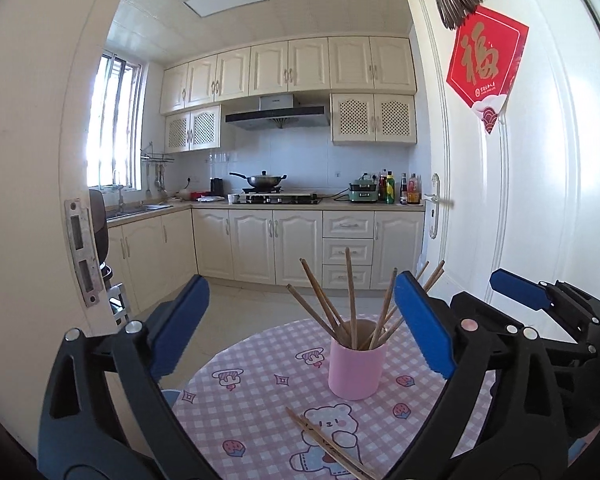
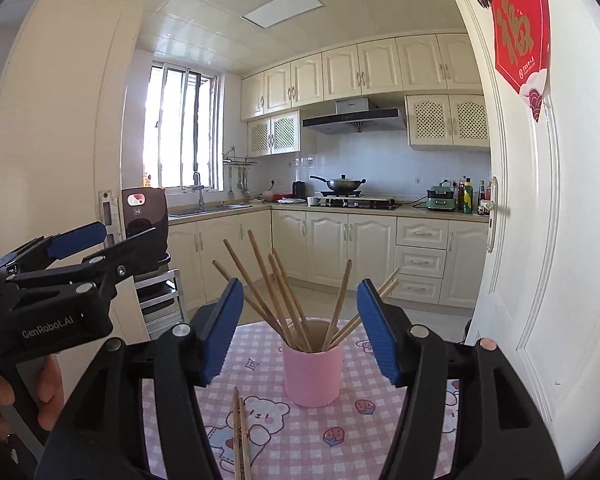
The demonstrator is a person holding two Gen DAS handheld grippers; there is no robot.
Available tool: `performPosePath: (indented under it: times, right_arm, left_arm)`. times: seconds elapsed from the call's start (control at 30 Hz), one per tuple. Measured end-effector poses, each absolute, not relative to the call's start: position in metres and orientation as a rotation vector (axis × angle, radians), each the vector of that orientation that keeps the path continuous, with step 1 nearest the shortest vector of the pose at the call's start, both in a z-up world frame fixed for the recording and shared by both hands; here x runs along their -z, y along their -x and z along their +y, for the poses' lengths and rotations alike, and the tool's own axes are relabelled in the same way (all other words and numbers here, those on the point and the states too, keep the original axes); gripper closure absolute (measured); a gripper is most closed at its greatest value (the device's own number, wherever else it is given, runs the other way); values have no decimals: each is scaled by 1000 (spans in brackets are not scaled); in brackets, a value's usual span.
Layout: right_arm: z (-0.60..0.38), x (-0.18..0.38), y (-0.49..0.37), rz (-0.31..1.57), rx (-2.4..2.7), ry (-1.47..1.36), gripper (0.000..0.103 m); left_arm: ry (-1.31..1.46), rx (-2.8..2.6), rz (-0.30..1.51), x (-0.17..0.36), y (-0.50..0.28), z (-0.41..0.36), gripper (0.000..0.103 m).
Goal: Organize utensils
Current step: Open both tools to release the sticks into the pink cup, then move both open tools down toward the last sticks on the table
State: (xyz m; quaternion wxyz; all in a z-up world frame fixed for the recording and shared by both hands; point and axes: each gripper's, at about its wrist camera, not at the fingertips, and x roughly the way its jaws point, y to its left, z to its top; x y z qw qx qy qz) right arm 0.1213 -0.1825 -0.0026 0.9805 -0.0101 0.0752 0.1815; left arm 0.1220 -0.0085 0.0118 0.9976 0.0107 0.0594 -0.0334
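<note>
Pink cup [image 1: 356, 366] w/ chopsticks [image 1: 350, 300] upright mid-table on checked cloth [image 1: 252, 408]; two loose chopsticks [image 1: 328, 444] flat just in front. Left gripper [image 1: 300, 328] & right gripper [image 2: 300, 328] both wide apart, empty, hovering near cup.

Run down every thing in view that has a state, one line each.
left gripper: open, empty, above the table
right gripper: open, empty
pink cup: upright on the table, holding chopsticks
chopsticks in the cup: standing, fanned out
loose chopsticks: lying flat on the tablecloth, outside the cup
door: open
wok: on the stove
</note>
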Motion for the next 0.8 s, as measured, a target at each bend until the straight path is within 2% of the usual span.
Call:
performPosePath:
  times: [0.2,0.47,0.8]
  right_arm:
    - [-177,18,-110,167,-363,50,41]
    - [-169,48,-117,269,-387,75,41]
    - [-139,115,-151,580,-398,217,35]
  left_arm:
    - [-3,65,136,6,-107,2,9]
    - [2,43,223,35,-112,14,9]
    - [24,-6,369,72,-123,32,9]
